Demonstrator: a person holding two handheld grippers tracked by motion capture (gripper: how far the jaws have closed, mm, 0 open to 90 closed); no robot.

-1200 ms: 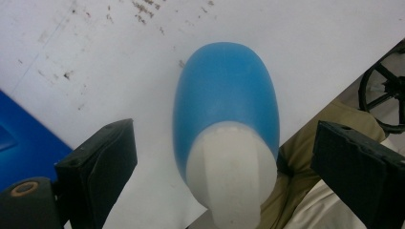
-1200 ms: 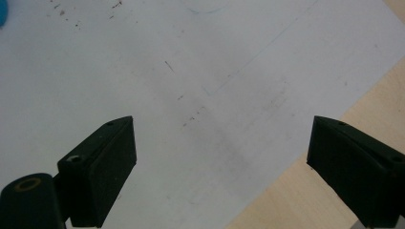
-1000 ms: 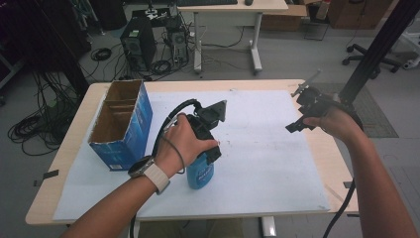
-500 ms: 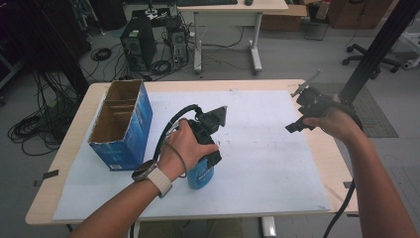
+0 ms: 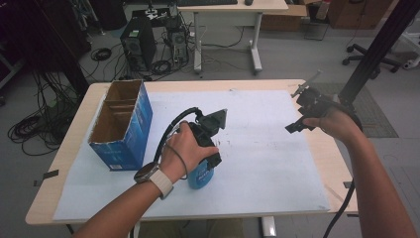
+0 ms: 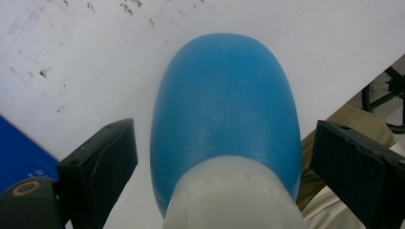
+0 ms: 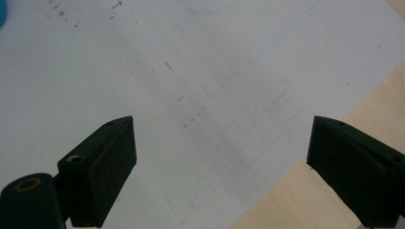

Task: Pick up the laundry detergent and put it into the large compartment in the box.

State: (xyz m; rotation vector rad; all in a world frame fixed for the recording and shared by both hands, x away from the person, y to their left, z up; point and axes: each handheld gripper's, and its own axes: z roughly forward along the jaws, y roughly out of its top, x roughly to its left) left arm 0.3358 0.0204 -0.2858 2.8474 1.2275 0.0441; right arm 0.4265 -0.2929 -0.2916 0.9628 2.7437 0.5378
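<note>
Over the last second the left tongs point(image 5: 205, 161) have slid a little toward the person's edge of the table point(image 5: 317, 148), following the blue bottle point(image 5: 200, 174), which lies on its side on the white sheet point(image 5: 257, 148) just right of the open blue carton point(image 5: 121, 126). In the left gripper view the bottle point(image 6: 224, 114) sits between the spread jaws with a gap on each side, its pale cap end nearest the camera, so the tongs are released around it and not yet gripping. This reads as the final line-up before a pinch on the bottle's body.

The right tongs point(image 5: 297, 124) have held their place, well right of the bottle near the sheet's far-right part, jaws apart and holding nothing point(image 7: 219, 157).

Room is good: bare sheet stretches right of the bottle, while the carton stands close on its left and the table's near edge lies not far behind it.
</note>
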